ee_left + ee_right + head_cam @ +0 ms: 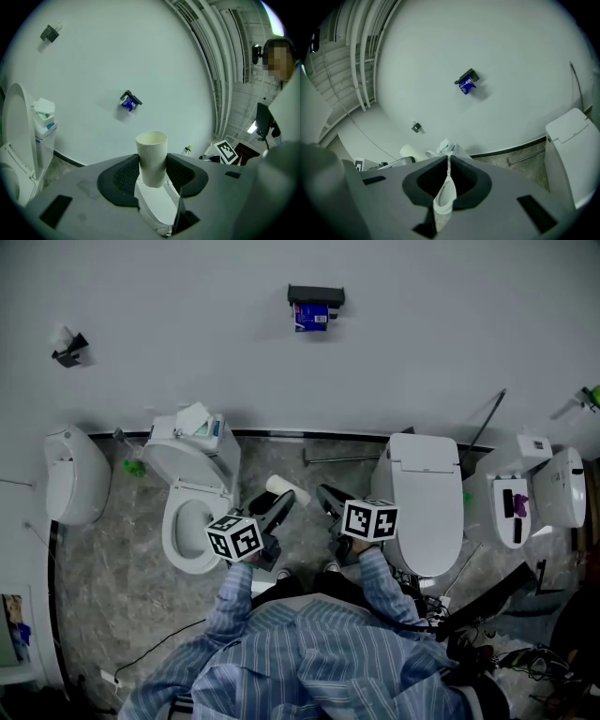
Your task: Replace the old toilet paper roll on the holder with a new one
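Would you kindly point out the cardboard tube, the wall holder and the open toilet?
cardboard tube [151, 161], left gripper view, middle of its side
wall holder [316, 294], head view, its black top bar
open toilet [169, 532], head view, bowl's left rim

The lower end of the pale tube [151, 159] is hidden between the pads [125, 176] of the left tongs [152, 173], so its full length cannot be told. In the head view a marker cube [370, 519] covers the rear of the right tongs [328, 498]. The holder [316, 296] high on the wall carries a blue thing [310, 317] too small to identify. A small fixture [67, 348] near the wall's left edge is equally unclear. The person's striped shirt [309, 662] runs off the bottom edge.
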Motion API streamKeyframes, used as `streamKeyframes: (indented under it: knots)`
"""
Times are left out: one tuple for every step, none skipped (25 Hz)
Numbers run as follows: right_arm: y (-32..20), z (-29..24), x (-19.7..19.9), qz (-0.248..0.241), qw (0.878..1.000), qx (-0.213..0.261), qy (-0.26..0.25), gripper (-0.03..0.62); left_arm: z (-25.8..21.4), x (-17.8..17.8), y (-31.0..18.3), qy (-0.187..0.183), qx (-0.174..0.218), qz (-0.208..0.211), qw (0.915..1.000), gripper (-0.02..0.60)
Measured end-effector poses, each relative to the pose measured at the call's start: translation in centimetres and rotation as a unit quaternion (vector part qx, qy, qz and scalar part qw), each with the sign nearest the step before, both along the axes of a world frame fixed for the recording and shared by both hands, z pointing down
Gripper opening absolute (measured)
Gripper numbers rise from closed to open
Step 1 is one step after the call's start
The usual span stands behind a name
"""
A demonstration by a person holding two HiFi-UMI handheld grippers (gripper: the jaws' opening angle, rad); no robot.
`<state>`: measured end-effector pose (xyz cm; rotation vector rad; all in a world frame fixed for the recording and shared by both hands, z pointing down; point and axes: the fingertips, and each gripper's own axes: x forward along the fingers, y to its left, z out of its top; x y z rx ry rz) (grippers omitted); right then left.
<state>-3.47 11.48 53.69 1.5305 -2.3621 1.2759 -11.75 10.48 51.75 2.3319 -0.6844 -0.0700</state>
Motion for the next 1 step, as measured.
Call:
streamKeyframes:
  knots:
    - [-0.02, 0.01, 0.22, 0.001, 1.0, 0.0, 0.0, 0.025, -0.03, 0.18, -0.07, -0.001, 0.0, 0.001, 1.0, 0.181]
